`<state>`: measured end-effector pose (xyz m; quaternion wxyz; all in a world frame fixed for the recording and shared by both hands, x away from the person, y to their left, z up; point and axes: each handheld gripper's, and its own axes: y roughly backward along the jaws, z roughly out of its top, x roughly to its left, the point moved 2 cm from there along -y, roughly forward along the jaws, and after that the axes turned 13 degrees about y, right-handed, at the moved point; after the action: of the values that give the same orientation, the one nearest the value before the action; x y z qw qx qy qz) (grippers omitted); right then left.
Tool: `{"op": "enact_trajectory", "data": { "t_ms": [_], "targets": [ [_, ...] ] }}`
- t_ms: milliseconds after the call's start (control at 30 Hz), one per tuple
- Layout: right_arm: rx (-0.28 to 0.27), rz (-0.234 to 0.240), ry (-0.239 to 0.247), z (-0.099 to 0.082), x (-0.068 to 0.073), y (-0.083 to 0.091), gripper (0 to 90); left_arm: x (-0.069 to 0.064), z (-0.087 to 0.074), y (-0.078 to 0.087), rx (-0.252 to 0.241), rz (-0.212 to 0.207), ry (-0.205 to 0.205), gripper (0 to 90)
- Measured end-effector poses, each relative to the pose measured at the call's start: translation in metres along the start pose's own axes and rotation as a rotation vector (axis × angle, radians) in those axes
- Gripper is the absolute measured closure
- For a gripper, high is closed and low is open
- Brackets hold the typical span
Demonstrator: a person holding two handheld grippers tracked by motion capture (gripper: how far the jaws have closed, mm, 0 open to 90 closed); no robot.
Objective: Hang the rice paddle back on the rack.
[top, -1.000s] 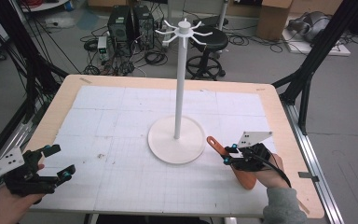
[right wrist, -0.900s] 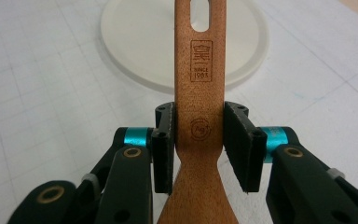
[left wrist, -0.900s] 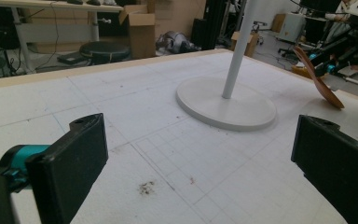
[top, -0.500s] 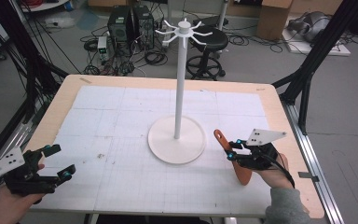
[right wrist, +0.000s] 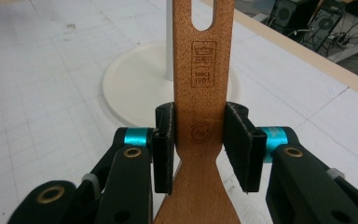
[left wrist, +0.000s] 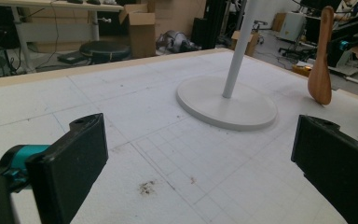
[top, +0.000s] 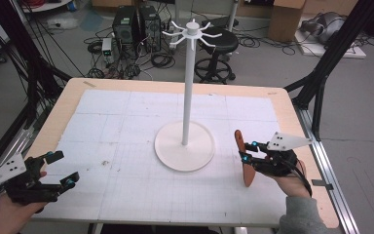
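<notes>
A wooden spatula (top: pixel 248 174) hangs above the white gridded mat at the right, slotted handle end up and blade down. My right gripper (top: pixel 247 151) is shut on its neck, and in the right gripper view both pads (right wrist: pixel 164 140) press the sides of the spatula (right wrist: pixel 200 70). A white hook stand (top: pixel 189 87) rises from a round base (top: pixel 185 146) at the mat's centre, just left of the spatula. At the near left corner my left gripper (top: pixel 62 168) stands open with nothing in it. The left gripper view (left wrist: pixel 200 172) looks across to the base (left wrist: pixel 223 102) and the spatula (left wrist: pixel 320 70).
The wooden table edge (top: pixel 292 105) frames the mat. Black frame struts (top: pixel 321 83) stand off the right side and others off the left. A stool (top: pixel 216 44) and computer cases (top: pixel 136 24) sit on the floor beyond the far edge.
My right gripper has lifted and shifted slightly right with the spatula, which has swung from a low slant to nearly upright. The left gripper has stayed put.
</notes>
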<state>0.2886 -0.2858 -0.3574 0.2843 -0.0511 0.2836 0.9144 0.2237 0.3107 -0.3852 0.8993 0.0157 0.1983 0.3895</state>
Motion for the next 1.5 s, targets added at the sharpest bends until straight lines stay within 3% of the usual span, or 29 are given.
{"op": "enact_trajectory", "data": {
  "t_ms": [400,667,1000,1167,1300,1500],
  "targets": [
    [-0.097,0.004,-0.023,0.002,-0.004,0.01,65.4,0.0,0.0,0.0,0.0,0.0,-0.002,4.1],
    [-0.189,0.03,-0.073,0.004,-0.006,0.018,65.3,0.0,0.0,0.0,-0.001,-0.004,-0.001,4.0],
    [-0.195,0.023,-0.065,0.008,-0.007,0.02,65.3,0.005,0.004,0.006,-0.031,0.001,0.015,4.1],
    [-0.217,0.032,-0.059,0.014,-0.008,0.022,65.4,0.005,0.002,0.001,-0.019,-0.005,0.018,4.1],
    [-0.223,0.041,-0.068,0.02,-0.01,0.022,65.3,0.004,0.002,-0.001,-0.014,-0.01,0.012,4.0],
    [-0.236,0.032,-0.043,0.037,-0.013,0.023,65.3,0.005,0.002,-0.001,-0.015,-0.008,0.016,4.1]
  ]
}}
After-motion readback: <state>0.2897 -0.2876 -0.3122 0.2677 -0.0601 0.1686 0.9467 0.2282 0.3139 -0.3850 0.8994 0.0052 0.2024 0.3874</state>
